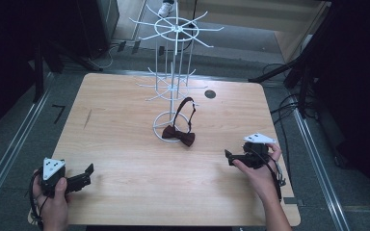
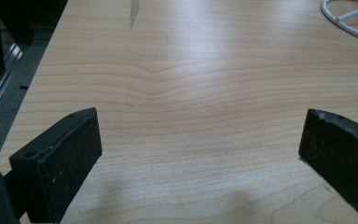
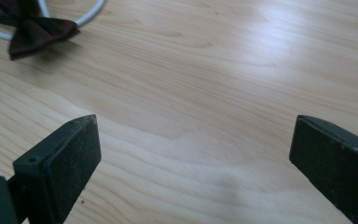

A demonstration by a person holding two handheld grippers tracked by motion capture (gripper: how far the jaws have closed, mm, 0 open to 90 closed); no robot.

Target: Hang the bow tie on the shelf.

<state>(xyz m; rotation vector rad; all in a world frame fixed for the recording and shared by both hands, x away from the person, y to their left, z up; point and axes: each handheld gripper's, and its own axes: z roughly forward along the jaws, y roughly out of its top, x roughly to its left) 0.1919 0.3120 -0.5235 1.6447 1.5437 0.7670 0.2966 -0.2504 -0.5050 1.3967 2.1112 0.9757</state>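
From above, both claws wait low on the table (image 1: 125,159): left claw (image 1: 87,174) near its corner, right claw (image 1: 230,156) well apart from the bow tie (image 1: 178,135) at the wire rack (image 1: 173,86) base. Left gripper view: jaws wide, empty. Right gripper view: the same. Probably hanging it comes next; nothing is grasped yet.

- I can't read any text, label, brand or number here.
- Dots on the grey plates (image 1: 53,168) are too small to tell.
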